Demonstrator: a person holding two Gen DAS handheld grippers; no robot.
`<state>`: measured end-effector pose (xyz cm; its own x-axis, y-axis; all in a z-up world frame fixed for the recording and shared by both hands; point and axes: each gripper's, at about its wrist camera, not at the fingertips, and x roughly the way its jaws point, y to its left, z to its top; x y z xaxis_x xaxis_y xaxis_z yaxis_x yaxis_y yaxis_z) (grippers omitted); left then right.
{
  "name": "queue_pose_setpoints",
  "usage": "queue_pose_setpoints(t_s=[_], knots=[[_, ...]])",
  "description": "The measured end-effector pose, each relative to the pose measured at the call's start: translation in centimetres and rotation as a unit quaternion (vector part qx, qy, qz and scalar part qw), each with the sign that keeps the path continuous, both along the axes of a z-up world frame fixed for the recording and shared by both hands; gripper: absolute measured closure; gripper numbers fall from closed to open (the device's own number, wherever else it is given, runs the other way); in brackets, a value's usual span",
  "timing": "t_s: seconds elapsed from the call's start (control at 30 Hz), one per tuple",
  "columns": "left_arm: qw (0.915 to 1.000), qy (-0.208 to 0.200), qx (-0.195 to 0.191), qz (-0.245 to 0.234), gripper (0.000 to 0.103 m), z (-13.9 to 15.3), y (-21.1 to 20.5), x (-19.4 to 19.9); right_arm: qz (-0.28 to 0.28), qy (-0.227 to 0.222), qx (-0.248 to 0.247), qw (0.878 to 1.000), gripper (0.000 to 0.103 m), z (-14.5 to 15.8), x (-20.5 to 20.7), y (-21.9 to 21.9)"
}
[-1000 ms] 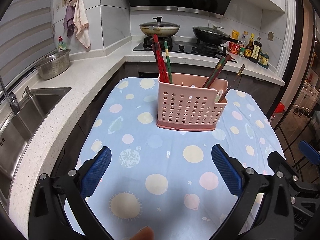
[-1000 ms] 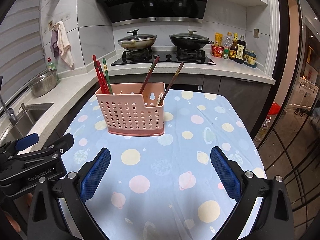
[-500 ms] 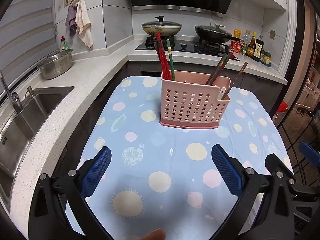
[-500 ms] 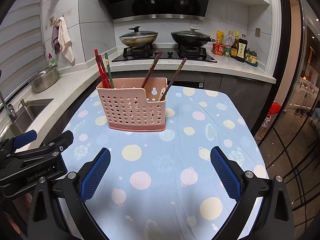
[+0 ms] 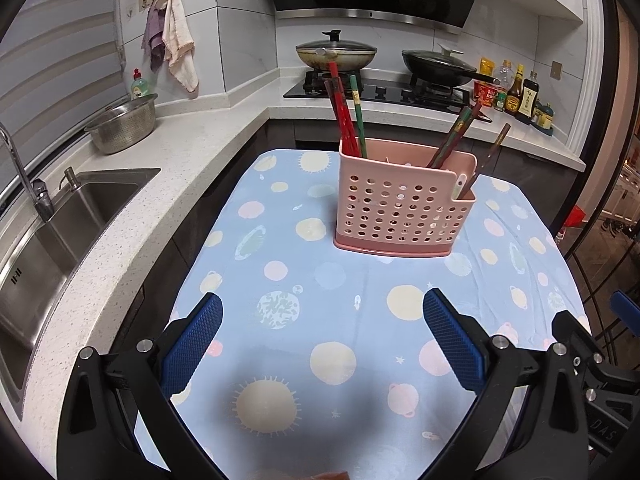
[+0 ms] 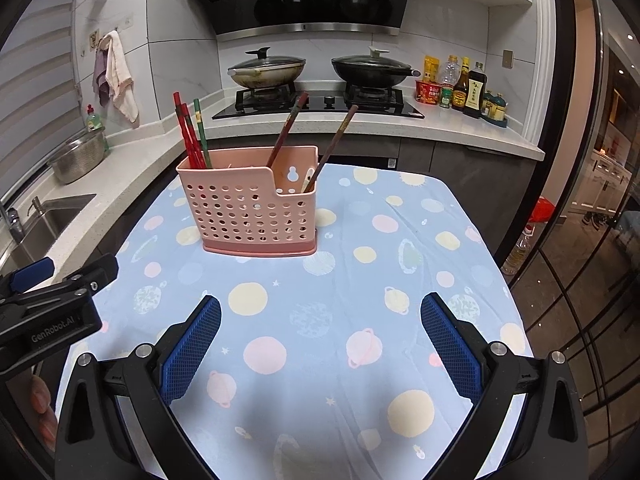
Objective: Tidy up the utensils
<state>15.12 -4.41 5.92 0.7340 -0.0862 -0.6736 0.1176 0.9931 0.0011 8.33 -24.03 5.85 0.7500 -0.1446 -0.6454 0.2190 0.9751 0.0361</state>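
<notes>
pink plastic basket with holes [image 6: 256, 208] stands on the blue spotted worktop [image 6: 360, 300] | inside: three sticks left [image 6: 192, 136], two right [image 6: 312, 140] | left tongs [image 5: 322, 344] spread wide, hold nothing | right tongs [image 6: 320, 344] same

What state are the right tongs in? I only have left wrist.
Observer: The right tongs are open and empty, over the table, short of the basket.
Operator: Anything on the floor to the right?
Observer: A bottle, just off the table's right edge.
Operator: Anything on the basket's back wall?
Observer: A keyhole slot, behind the low-front compartment.
</notes>
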Motion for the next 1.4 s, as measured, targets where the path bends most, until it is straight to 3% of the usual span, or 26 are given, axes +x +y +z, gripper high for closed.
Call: queue_pose_setpoints(t_s=[1.4], knots=[[0.9998,0.003,0.013,0.018,0.007,-1.3,0.8,0.7,-0.015,0.008,0.003,1.0,0.007,-1.0,0.2,-1.0]])
